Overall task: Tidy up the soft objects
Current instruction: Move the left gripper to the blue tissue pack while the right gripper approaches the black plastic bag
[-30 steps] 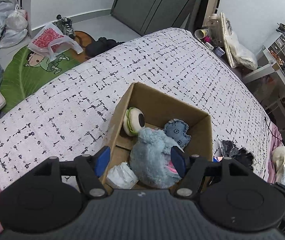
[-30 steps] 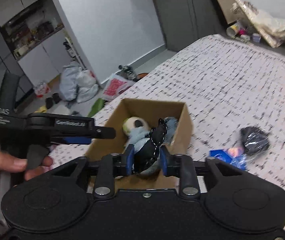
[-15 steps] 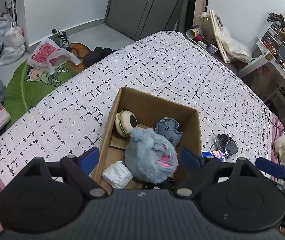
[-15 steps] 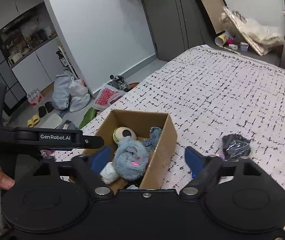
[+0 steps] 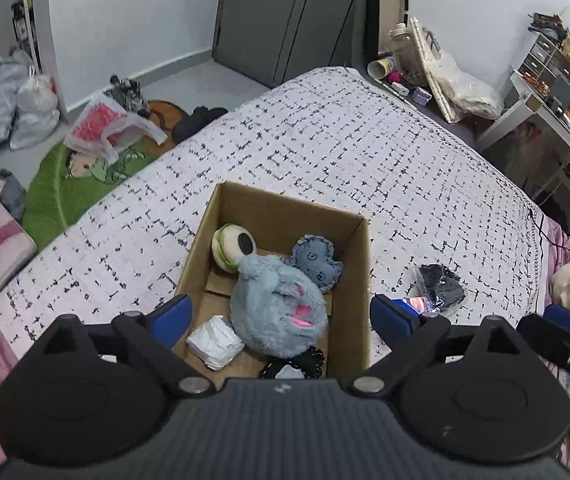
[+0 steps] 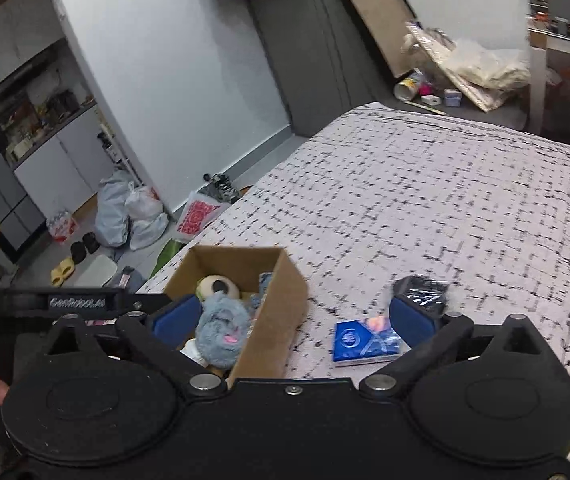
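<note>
Jaws of left gripper (image 5: 281,314) and right gripper (image 6: 291,320) just opened wide, empty, above cardboard box (image 5: 355,280).

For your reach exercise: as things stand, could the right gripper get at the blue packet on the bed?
Probably yes. The right gripper is open and empty, and the blue packet lies bare on the bed beside the box, nothing over it.

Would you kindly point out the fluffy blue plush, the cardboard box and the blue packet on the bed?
fluffy blue plush (image 5: 275,306): left wrist view, middle of its furry body.
cardboard box (image 5: 351,300): left wrist view, inner right wall.
blue packet (image 6: 359,340): right wrist view, centre of its top face.
</note>
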